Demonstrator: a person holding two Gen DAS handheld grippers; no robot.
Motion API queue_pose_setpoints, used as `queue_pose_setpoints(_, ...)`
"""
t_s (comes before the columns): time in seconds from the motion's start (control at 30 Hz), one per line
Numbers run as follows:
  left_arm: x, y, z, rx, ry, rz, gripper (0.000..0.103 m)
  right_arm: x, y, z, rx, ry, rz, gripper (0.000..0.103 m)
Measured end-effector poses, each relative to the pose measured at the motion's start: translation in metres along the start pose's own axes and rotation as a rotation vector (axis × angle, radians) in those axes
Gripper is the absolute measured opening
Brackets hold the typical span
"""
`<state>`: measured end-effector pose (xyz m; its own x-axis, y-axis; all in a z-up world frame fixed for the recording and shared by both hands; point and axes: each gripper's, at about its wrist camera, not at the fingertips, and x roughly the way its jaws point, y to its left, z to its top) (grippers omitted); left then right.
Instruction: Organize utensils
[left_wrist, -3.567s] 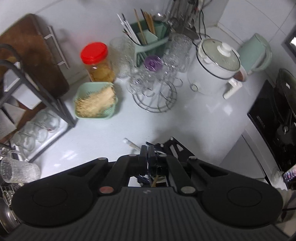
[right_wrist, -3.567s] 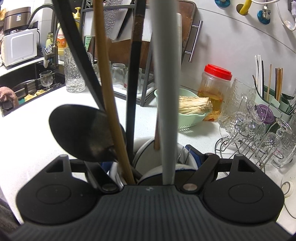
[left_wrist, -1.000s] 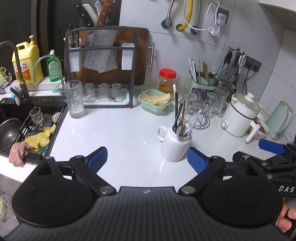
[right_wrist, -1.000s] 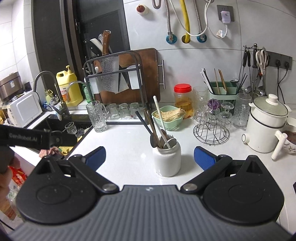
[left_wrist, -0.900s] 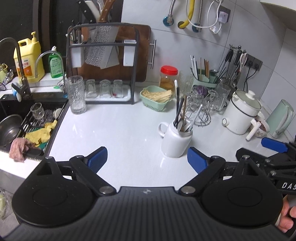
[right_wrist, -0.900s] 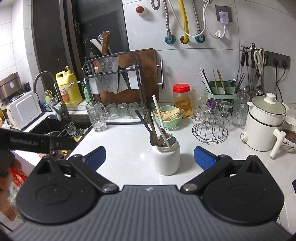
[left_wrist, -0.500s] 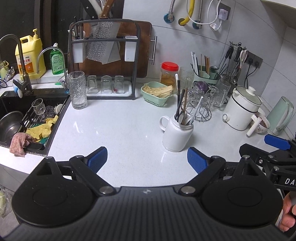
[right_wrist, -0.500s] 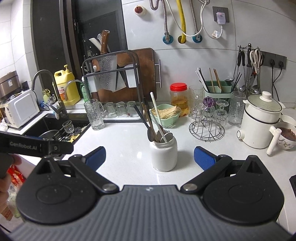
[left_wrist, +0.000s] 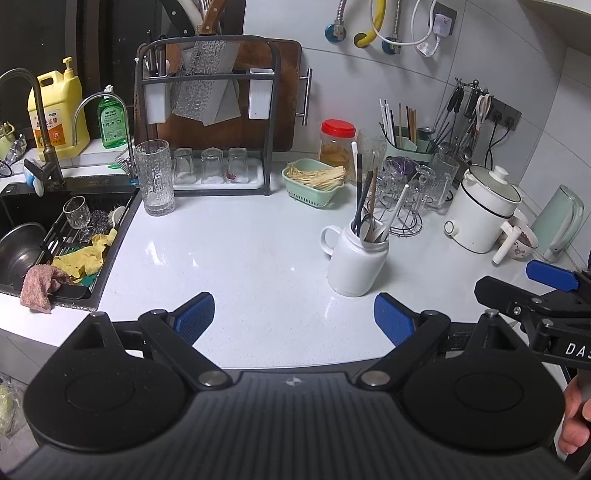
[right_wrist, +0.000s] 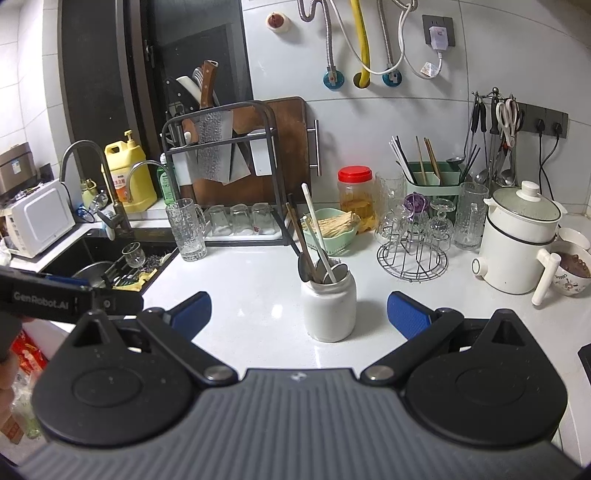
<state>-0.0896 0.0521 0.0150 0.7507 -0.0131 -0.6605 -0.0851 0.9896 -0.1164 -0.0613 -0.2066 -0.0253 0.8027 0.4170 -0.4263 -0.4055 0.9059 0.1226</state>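
Holding both claws, left claw (left_wrist: 293, 319) and right claw (right_wrist: 299, 312), wide and empty, we judge the white ceramic mug (right_wrist: 328, 308) of long utensils (right_wrist: 314, 236) top-heavy, slippery; grasp its body low.

You are standing at a home kitchen counter, a white speckled stone worktop (left_wrist: 240, 251) with a dark sink (left_wrist: 22, 221) sunk into its left end under two curved metal taps and a yellow detergent jug (left_wrist: 59, 110). Along the tiled wall at the back edge you see a black wire rack holding a cleaver and brown wooden chopping board (right_wrist: 291, 147), upturned drinking glasses, a red-lidded glass jar (right_wrist: 356, 192) and a white electric cooking pot (right_wrist: 517, 236) toward the right end.
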Motion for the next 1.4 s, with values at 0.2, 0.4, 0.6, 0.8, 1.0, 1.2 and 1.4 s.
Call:
queue_pose_setpoints(0.2,0.001,0.003,0.003,-0.004,0.004,-0.007,0.095,0.002,0.002,0.000,0.003,0.001,-0.004,0.103)
queue_pose_setpoints(0.4,0.005,0.000,0.010,0.009,0.006,-0.030,0.095,0.004,0.001,0.003,0.007,-0.003,-0.019,0.103)
queue_pose_setpoints(0.6,0.008,-0.006,0.011,0.018,0.012,-0.037,0.095,0.004,-0.002,0.000,0.039,-0.008,-0.037,0.103)
queue_pose_setpoints(0.8,0.010,-0.009,0.011,0.032,0.020,-0.043,0.095,0.002,-0.001,-0.002,0.020,-0.010,-0.047,0.103)
queue_pose_setpoints(1.0,0.008,-0.015,0.010,0.036,0.013,-0.045,0.096,-0.003,-0.004,-0.005,0.024,-0.006,-0.047,0.103)
queue_pose_setpoints(1.2,0.003,-0.016,0.008,0.032,0.003,-0.042,0.096,-0.008,-0.009,-0.005,0.027,-0.018,-0.060,0.103)
queue_pose_setpoints(1.4,0.001,-0.015,0.004,0.022,0.003,-0.039,0.096,-0.012,-0.010,-0.007,0.023,-0.020,-0.058,0.103)
